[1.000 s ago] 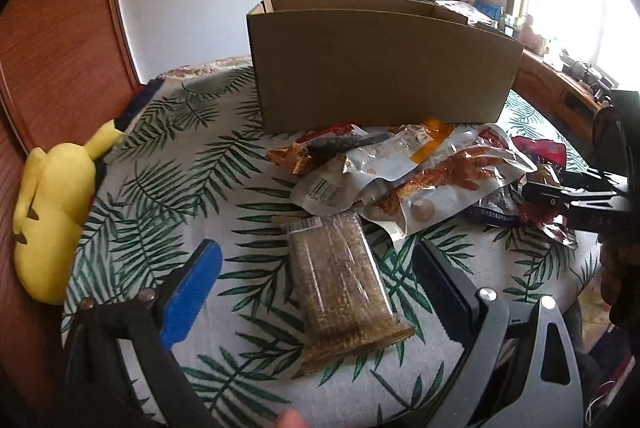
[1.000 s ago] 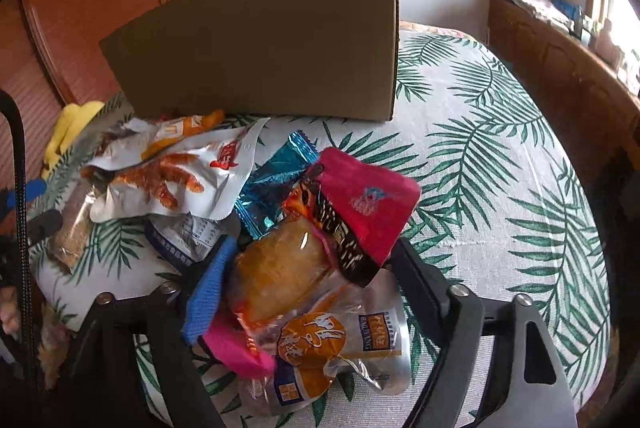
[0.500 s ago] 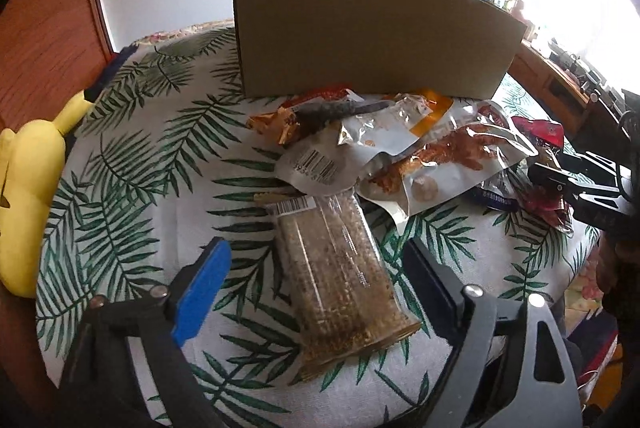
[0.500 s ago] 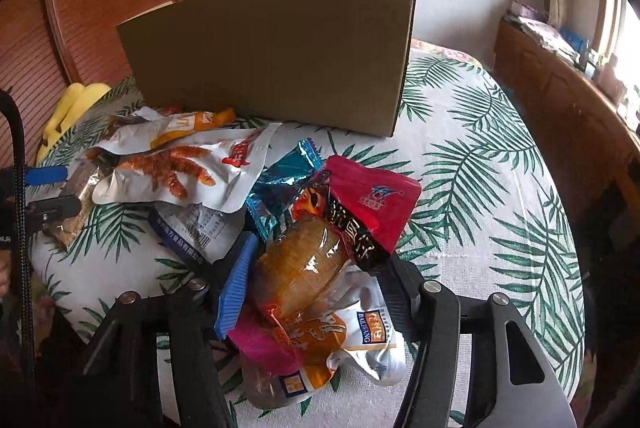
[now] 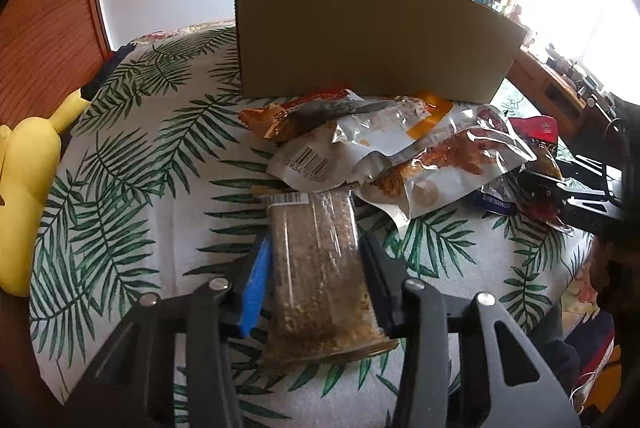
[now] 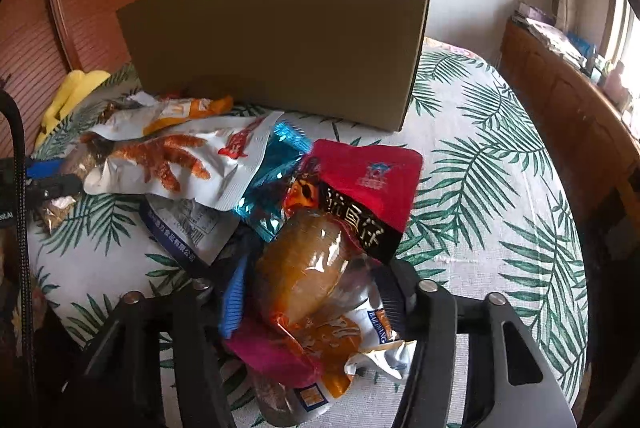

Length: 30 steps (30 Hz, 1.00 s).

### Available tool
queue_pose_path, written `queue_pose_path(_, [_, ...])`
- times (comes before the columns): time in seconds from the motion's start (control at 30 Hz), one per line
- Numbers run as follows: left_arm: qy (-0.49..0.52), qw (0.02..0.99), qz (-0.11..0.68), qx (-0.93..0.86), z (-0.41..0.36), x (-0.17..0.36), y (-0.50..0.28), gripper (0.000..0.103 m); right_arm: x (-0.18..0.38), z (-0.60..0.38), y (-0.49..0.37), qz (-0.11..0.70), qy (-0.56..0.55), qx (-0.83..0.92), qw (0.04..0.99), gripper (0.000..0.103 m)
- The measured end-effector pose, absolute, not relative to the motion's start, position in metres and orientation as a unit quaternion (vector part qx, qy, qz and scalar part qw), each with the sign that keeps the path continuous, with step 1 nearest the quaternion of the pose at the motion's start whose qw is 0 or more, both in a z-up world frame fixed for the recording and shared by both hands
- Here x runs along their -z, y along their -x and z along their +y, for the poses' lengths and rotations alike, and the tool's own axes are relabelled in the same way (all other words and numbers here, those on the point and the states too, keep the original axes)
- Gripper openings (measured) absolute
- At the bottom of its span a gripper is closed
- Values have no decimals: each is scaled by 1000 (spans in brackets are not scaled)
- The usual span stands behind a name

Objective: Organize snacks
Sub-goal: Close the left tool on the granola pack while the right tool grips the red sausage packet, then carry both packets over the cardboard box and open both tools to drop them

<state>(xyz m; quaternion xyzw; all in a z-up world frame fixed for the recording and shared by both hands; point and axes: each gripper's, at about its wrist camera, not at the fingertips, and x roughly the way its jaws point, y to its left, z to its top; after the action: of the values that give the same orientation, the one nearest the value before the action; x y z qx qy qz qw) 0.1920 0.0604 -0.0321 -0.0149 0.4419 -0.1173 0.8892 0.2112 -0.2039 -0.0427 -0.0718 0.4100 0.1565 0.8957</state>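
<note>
Left wrist view: the left gripper (image 5: 316, 280) has its jaws closing on the clear grain-bar packet (image 5: 320, 276), which lies on the leaf-print cloth (image 5: 132, 164) with its long axis running near to far, straight along the fingers; the blue pad touches its left edge and the black finger its right, so I read it as just grasped; the cardboard box (image 5: 360, 32) stands far beyond it, past the loose pile of snack bags (image 5: 400, 152), so the coming move is, I judge, a lift up and over that near wall; a yellow plush toy (image 5: 24, 180) sits at far left, well apart.

Right wrist view: the right gripper (image 6: 312, 292) is also closing, its fingers against an orange see-through pouch (image 6: 304, 268) that runs near to far and leans a little right, topped by a red and black bag (image 6: 364, 196); the box is nearer this hand's right side.

A second earlier both pairs of jaws stood far wider, clear of the packets; the bar packet lay untouched between the left fingers.
</note>
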Motion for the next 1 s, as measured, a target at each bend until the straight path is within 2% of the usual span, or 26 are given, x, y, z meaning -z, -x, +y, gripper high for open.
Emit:
queue_pose_path(0.1, [28, 891, 437, 121, 68, 30, -187, 42, 40, -209, -209, 402, 67, -159, 899, 39])
queue_pose_path(0.5, [38, 911, 391, 128, 80, 6, -161, 41, 13, -220, -196, 363, 55, -155, 917, 38])
queue_pose_path(1.0, [38, 930, 329, 162, 65, -53, -158, 41, -29, -220, -190, 329, 47, -176, 927, 39])
